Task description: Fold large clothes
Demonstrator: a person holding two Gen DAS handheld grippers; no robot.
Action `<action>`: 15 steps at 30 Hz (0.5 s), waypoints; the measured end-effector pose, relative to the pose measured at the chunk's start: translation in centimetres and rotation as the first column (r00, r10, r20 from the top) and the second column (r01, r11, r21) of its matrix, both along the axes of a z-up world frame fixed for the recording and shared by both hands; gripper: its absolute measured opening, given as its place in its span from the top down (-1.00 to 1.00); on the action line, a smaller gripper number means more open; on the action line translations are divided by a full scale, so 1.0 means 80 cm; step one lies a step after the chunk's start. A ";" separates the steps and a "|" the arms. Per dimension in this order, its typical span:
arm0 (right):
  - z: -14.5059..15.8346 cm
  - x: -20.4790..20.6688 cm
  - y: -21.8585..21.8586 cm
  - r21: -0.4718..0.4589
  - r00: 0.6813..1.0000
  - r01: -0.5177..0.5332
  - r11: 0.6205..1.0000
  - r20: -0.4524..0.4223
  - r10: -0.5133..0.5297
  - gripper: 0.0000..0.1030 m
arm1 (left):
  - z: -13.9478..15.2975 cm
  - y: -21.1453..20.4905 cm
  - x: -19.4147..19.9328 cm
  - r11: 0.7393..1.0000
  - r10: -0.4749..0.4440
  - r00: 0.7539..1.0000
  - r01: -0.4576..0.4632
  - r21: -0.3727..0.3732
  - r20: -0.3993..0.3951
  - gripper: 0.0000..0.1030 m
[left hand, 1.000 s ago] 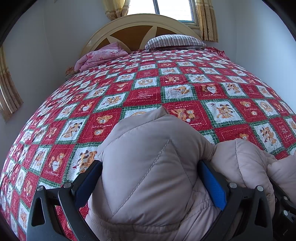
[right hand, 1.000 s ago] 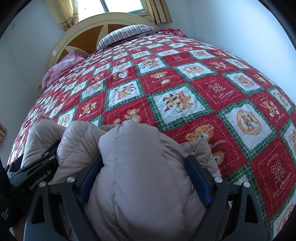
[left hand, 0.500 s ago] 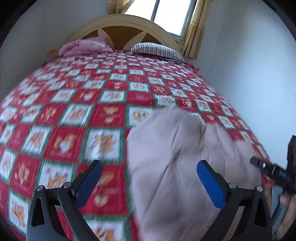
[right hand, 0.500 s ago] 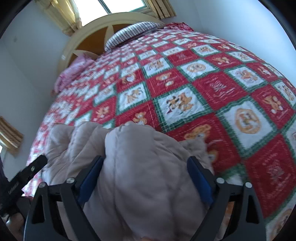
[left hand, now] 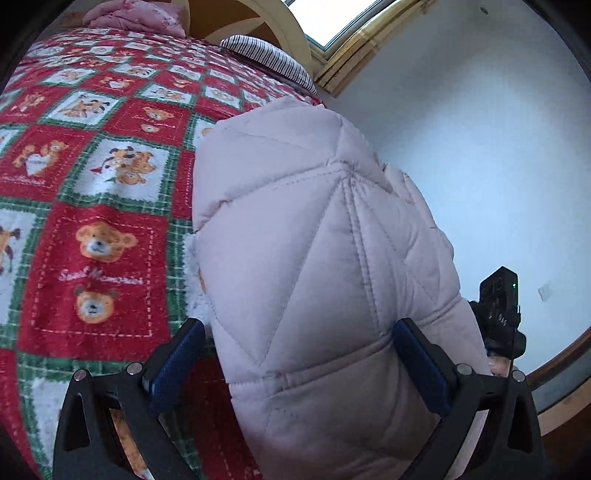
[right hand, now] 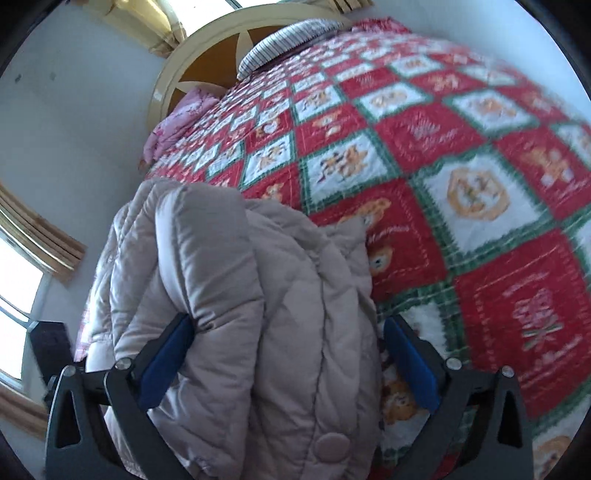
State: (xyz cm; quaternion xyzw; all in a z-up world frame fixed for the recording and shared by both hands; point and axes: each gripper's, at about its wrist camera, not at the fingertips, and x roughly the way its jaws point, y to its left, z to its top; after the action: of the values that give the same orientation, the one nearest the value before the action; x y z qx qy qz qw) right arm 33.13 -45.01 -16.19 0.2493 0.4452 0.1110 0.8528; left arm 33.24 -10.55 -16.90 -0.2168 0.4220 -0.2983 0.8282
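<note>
A pale pink quilted puffer jacket [left hand: 314, 258] is bunched up and lifted above the red patchwork bedspread [left hand: 92, 166]. My left gripper [left hand: 299, 365] has its blue pads wide apart with the thick jacket bundle between them. My right gripper [right hand: 284, 362] likewise straddles a bunched part of the jacket [right hand: 258, 295] with a snap button showing, its pads wide apart. The other gripper's black body [left hand: 498, 306] shows at the right of the left wrist view.
A striped pillow [left hand: 266, 59] and a pink folded blanket [left hand: 136, 18] lie at the curved wooden headboard [right hand: 207, 55]. White walls and curtained windows surround the bed. A dark object [right hand: 48, 347] stands by the left window.
Both grippers have swung and tilted, lifting the jacket bundle up off the bedspread. The left view turned towards the right wall; the right view turned towards the left window.
</note>
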 end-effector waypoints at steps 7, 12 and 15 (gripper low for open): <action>0.000 -0.004 0.016 0.109 0.995 -0.093 0.990 0.041 0.089 0.07 | 0.046 -0.017 -0.039 0.997 -0.030 0.991 0.020 0.077 0.134 -0.18; 0.032 -0.034 0.043 0.069 0.991 -0.095 0.993 0.100 0.088 0.54 | 0.088 0.005 -0.085 0.992 -0.031 0.975 0.004 0.127 0.219 -0.02; 0.047 -0.048 0.052 0.077 0.987 -0.104 0.992 0.133 0.093 0.56 | 0.105 0.023 -0.098 0.989 -0.018 0.968 -0.021 0.150 0.250 0.01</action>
State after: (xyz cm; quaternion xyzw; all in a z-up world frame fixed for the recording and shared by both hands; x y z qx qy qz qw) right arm 29.25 -40.85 -12.44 0.2547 0.3959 0.1876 0.8621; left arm 25.37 -8.72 -8.50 -0.1144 0.3354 -0.2898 0.8891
